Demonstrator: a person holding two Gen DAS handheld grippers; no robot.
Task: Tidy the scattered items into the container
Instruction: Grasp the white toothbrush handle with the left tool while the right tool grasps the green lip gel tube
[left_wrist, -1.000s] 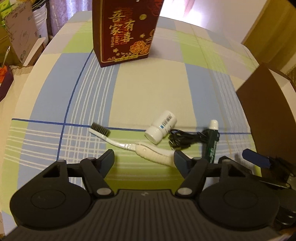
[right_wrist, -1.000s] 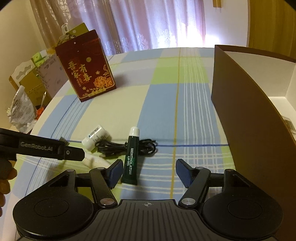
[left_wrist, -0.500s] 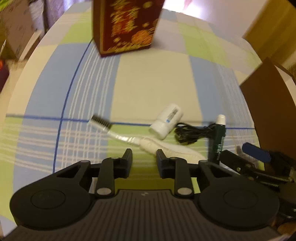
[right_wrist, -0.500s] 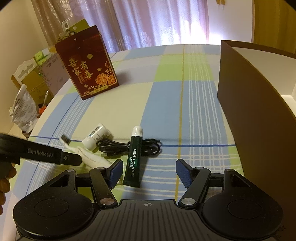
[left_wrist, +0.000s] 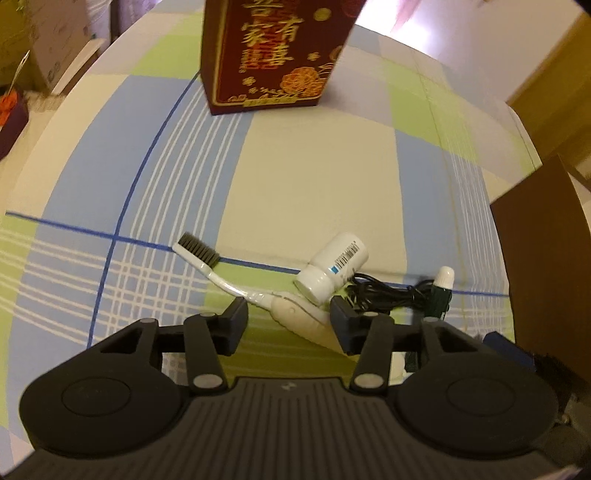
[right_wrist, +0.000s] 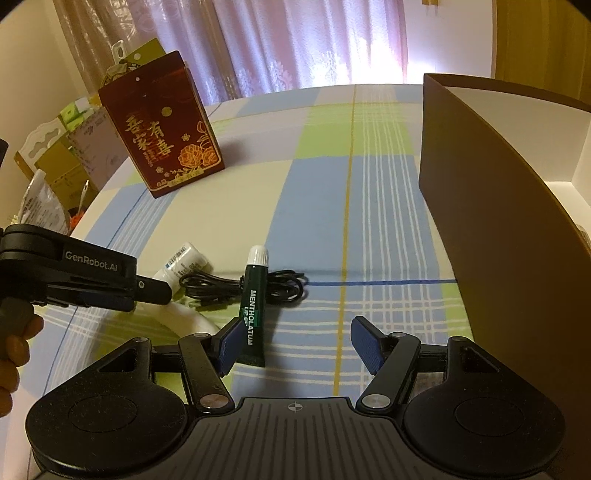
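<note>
On the left of the checked table (left_wrist: 314, 192) the left tool (left_wrist: 288, 319) sits low over the cloth with its jaws set wide, gripping nothing. The white toothbrush (left_wrist: 236, 282) lies between them — dark bristles out to the left, the thick handle running back under the right-hand finger. In the right wrist view this tool shows from the side at the left edge, with a hand (right_wrist: 14, 350) on its grip.

Just right of the brush lies a small white bottle (left_wrist: 334, 266) on its side, its cap touching the brush handle. Behind it, farther up the table, a red gift box (right_wrist: 162, 125) with gold lettering stands upright.

Next comes a bundled black cable (right_wrist: 236, 288), close against the bottle. A dark green lip-gel tube (right_wrist: 253, 306) with a white cap lies across the cable, cap pointing away from the right wrist camera.

The right tool (right_wrist: 293, 345) hovers near the tube's flat end, jaws spread wide and empty; its left finger is just beside the tube, and whether they touch I cannot tell.

At the far right stands the container (right_wrist: 491, 229) — a brown box with a pale inside, well apart from the scattered items.
</note>
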